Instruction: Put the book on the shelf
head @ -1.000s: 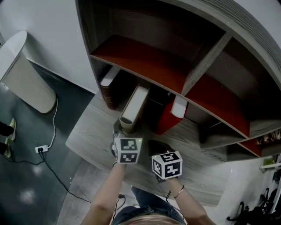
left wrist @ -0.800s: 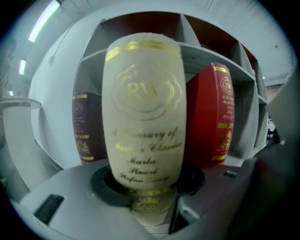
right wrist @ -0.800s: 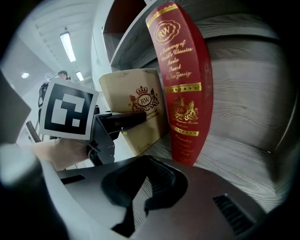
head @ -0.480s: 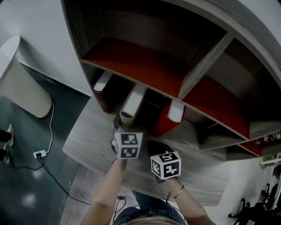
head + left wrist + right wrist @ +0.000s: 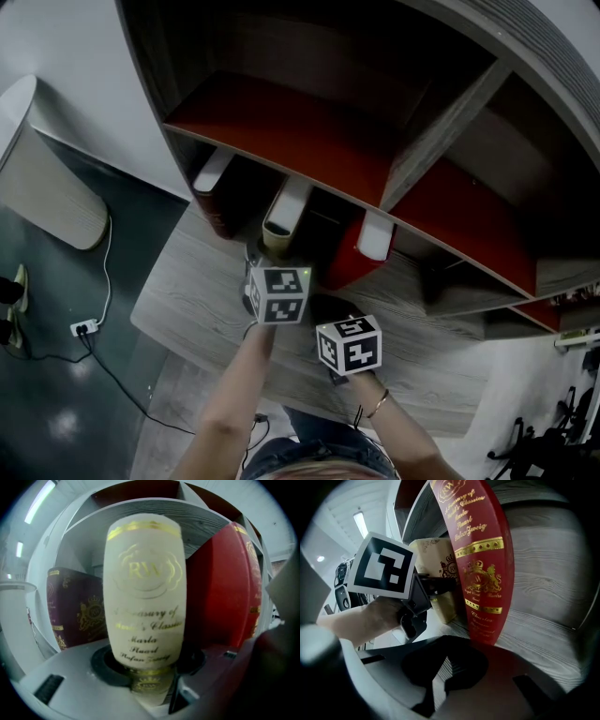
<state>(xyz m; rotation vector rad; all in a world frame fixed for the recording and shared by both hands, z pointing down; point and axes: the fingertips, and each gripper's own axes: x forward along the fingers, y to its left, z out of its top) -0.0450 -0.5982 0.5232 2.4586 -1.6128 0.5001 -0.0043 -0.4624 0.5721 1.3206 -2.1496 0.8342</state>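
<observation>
A cream book with gold lettering (image 5: pixel 283 214) stands in the lower shelf compartment (image 5: pixel 225 272). It is between a maroon book (image 5: pixel 211 187) on its left and a red book (image 5: pixel 361 251) on its right. My left gripper (image 5: pixel 266 268) is shut on the bottom of its spine. In the left gripper view the cream book (image 5: pixel 145 592) fills the middle, with the left gripper (image 5: pixel 150 679) clamped on its lower end. My right gripper (image 5: pixel 332 317) hovers just to the right over the wooden board. Its jaws (image 5: pixel 440 684) are shut on nothing, in front of the red book (image 5: pixel 480 559).
The red-floored upper shelf (image 5: pixel 281 131) and a wooden divider (image 5: pixel 441 122) hang over the books. The grey wooden board (image 5: pixel 187 300) extends toward me. On the dark floor at left are a white bin (image 5: pixel 42 178) and a power strip with a cable (image 5: pixel 84 326).
The cream book has gone deeper into the compartment between the maroon and red books, carried by my left gripper. The right gripper has shifted slightly left and forward.
</observation>
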